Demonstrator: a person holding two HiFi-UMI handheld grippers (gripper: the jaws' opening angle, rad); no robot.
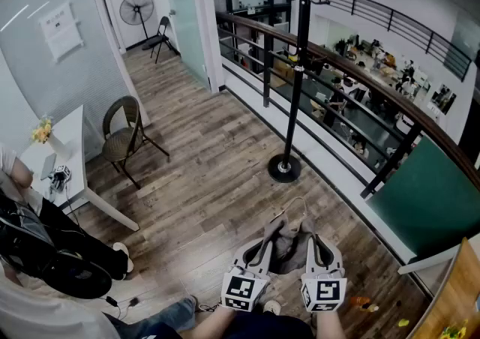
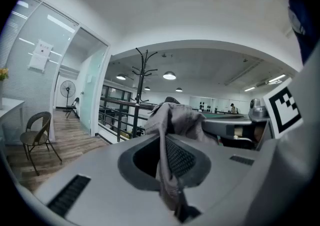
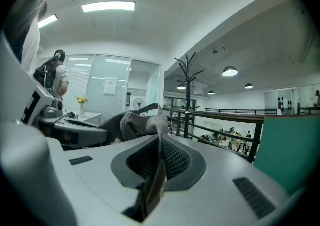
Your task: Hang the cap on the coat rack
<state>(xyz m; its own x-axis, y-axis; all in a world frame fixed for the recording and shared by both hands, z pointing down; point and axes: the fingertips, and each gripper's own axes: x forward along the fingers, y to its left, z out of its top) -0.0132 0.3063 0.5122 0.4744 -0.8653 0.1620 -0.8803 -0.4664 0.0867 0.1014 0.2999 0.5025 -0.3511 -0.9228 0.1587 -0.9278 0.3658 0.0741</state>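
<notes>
both hand-held grippers are held side by side low at the person's front, pointing forward and tipped only slightly below level, their marker cubes nearest the body. the left gripper has its jaws clamped on one edge of the grey fabric cap, with a fold of cloth pinched between the ribbed pads and hanging down from them. the right gripper is likewise clenched on the opposite edge, a strip of fabric trapped between its pads. the cap hangs between the two tools, bunched and sagging in the air above the floor, with a thin strap loop standing up from its top. it is well apart from the black metal coat rack, which stands ahead on a round base close to the railing, its hooked arms up at the top. the brown wood-plank floor runs along a dark rail balustrade that overlooks a lower office level. a green panel lies at the right. at the left are a brown wicker chair, a white table with yellow flowers, and a seated person. a standing fan and a black folding chair are at the far end.
</notes>
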